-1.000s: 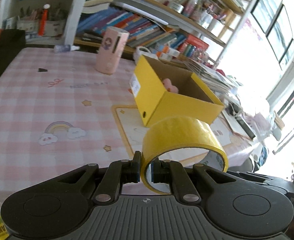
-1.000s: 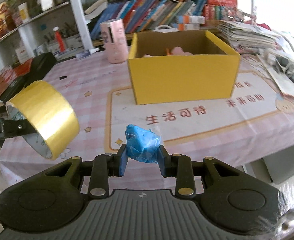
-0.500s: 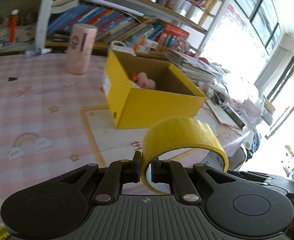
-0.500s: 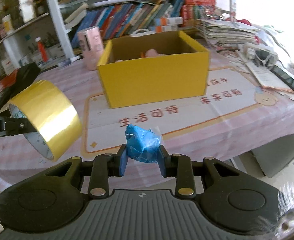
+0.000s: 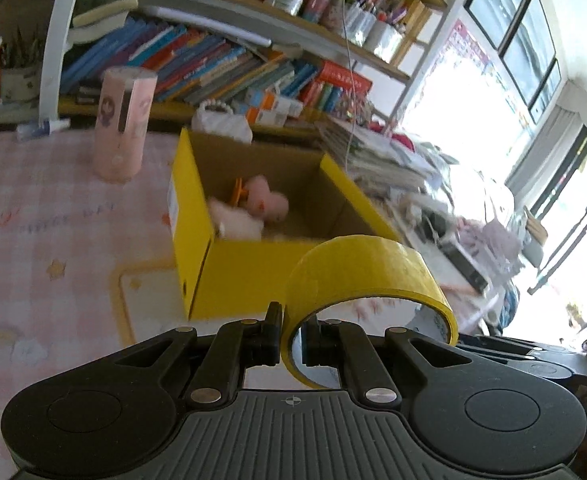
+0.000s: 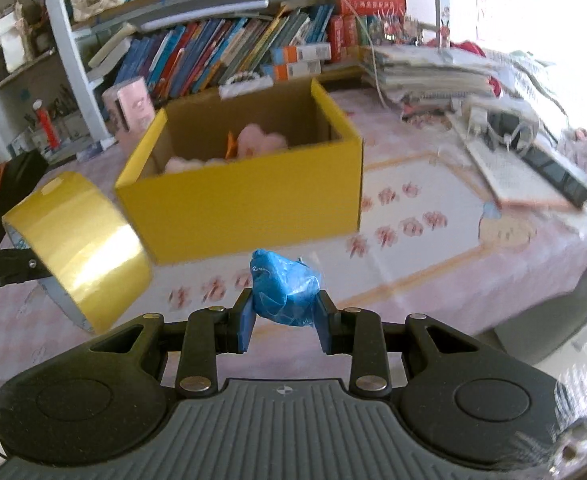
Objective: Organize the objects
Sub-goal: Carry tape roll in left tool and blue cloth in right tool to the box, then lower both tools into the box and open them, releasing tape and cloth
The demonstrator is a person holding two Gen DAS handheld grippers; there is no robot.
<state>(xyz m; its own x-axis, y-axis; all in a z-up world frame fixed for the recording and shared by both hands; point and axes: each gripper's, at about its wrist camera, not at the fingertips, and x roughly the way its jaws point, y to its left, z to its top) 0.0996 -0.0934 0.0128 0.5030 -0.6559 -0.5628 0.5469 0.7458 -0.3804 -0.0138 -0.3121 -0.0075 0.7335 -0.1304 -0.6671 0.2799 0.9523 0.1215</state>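
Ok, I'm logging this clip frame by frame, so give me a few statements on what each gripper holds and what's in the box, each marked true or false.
1. The left gripper is clamped on the wall of a yellow tape roll. True.
2. The right gripper is open and holds nothing. False: it is shut on a crumpled blue wad.
3. The yellow box is open at the top, with pink soft items inside. True.
4. The tape roll already lies inside the box. False: it is held in the air, outside the box.
5. A pink cylinder stands on the table beyond the box. True.
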